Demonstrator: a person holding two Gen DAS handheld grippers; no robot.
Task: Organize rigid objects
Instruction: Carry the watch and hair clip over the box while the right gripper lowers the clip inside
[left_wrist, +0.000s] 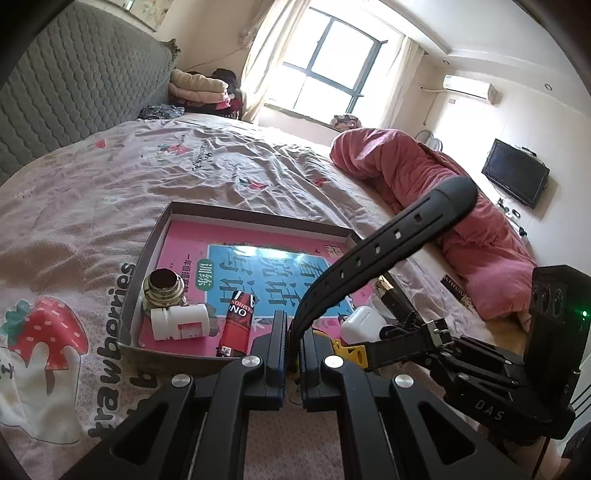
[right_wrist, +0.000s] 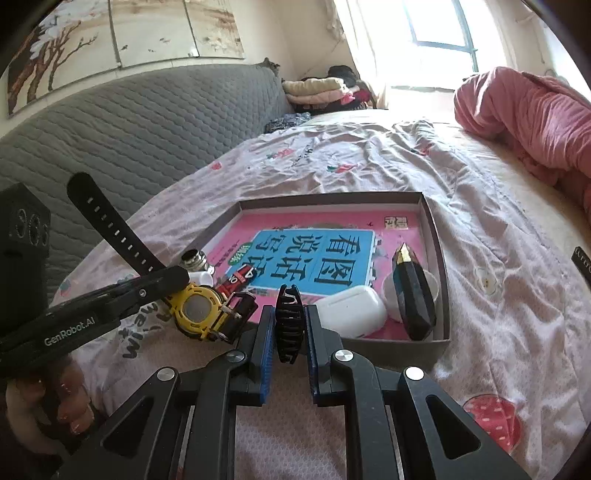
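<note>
My left gripper (left_wrist: 293, 325) is shut on the black strap (left_wrist: 388, 243) of a yellow-cased watch (right_wrist: 197, 310), held just in front of the tray's near edge. The strap sticks up and away. In the right wrist view my right gripper (right_wrist: 290, 314) is shut on a black hair claw clip (right_wrist: 289, 332) above that same edge. The shallow brown tray (right_wrist: 439, 266) lies on the bed with a pink book as its floor. It holds a glass jar (left_wrist: 162, 290), a white bottle (left_wrist: 181, 321), a red tube (left_wrist: 238, 325), a white earbud case (right_wrist: 351, 310) and a black gold-tipped piece (right_wrist: 413, 291) in a white cup (right_wrist: 391, 288).
A strawberry-print sheet (left_wrist: 110, 192) covers the bed. A rolled pink quilt (left_wrist: 424, 173) lies along its far side and a grey quilted headboard (right_wrist: 129, 122) runs behind. A small dark item (right_wrist: 581, 262) rests on the sheet right of the tray. A person's hand (right_wrist: 48, 398) holds the left gripper.
</note>
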